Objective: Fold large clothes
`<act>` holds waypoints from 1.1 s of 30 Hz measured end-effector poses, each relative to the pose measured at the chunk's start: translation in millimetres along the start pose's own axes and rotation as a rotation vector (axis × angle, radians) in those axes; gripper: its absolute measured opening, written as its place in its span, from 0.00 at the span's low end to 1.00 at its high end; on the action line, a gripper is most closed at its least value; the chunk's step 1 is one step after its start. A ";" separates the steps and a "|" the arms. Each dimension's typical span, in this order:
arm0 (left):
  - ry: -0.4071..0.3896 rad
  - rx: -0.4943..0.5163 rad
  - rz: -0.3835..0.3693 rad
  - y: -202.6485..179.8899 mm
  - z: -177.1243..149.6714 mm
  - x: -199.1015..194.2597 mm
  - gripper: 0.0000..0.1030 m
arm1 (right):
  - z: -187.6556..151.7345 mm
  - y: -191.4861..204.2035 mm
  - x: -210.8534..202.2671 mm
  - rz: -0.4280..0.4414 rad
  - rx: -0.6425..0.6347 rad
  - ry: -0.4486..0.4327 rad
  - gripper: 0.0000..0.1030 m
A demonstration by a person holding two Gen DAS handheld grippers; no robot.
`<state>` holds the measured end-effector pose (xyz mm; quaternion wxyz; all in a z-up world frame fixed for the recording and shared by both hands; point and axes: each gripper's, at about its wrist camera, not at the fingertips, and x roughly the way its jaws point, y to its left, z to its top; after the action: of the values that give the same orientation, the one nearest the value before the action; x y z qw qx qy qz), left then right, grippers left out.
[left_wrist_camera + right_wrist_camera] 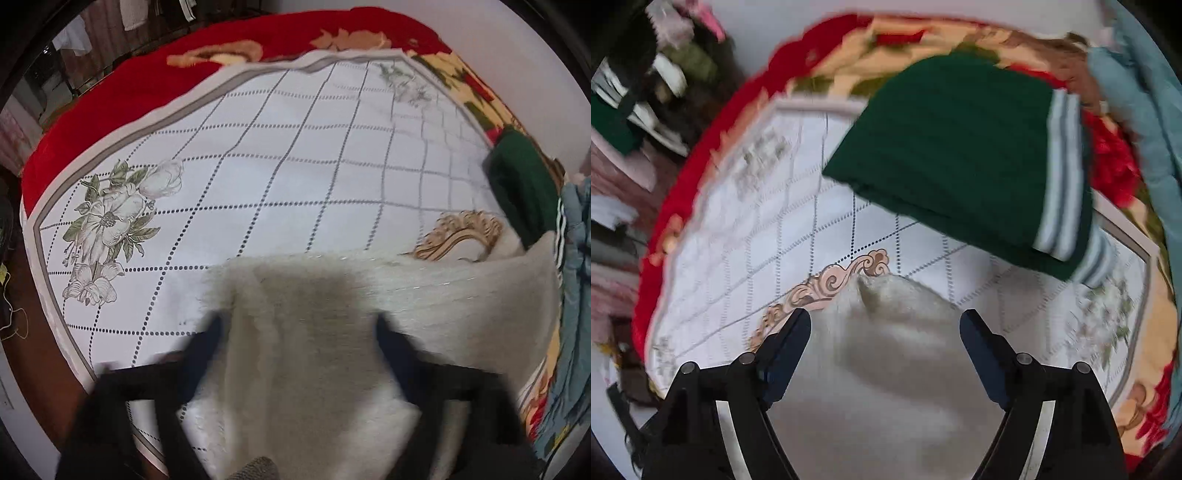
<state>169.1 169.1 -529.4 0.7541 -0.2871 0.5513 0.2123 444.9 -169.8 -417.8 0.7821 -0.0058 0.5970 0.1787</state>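
A fuzzy pale grey-white garment [424, 295] lies on a white checked sheet [277, 166] on the bed. My left gripper [299, 332] is open, its dark fingers [207, 343] spread either side of the garment's near part, blurred by motion. In the right wrist view the same garment [886, 350] lies between the fingers of my right gripper [885, 325], which is open and just above it. One corner of the garment [868, 286] points up. Whether either gripper touches the fabric I cannot tell.
A folded dark green sweater with white stripes [960, 155] lies on the sheet beyond the right gripper; it also shows in the left wrist view [524, 184]. A red floral blanket [122, 96] surrounds the sheet. Blue-grey cloth [1137, 122] lies at the right. Clutter [646, 92] stands left.
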 end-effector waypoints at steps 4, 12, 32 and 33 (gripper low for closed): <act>-0.012 0.015 0.009 -15.4 -4.7 -4.3 0.88 | -42.8 -13.6 -14.5 0.099 0.033 0.065 0.63; 0.007 0.068 0.013 -65.4 -13.0 14.3 0.88 | -62.0 40.8 127.7 0.146 -0.038 0.309 0.08; 0.028 0.121 -0.005 -146.0 0.5 85.1 0.96 | -128.3 -178.9 60.1 0.263 0.620 0.069 0.91; 0.028 0.124 -0.004 -145.6 0.3 84.5 0.96 | -133.6 -181.1 81.4 0.341 0.669 0.107 0.89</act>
<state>287.4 61.2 -580.9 0.7629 -0.2439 0.5734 0.1721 390.4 -346.8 -569.3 0.6674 0.3400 0.6547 0.1010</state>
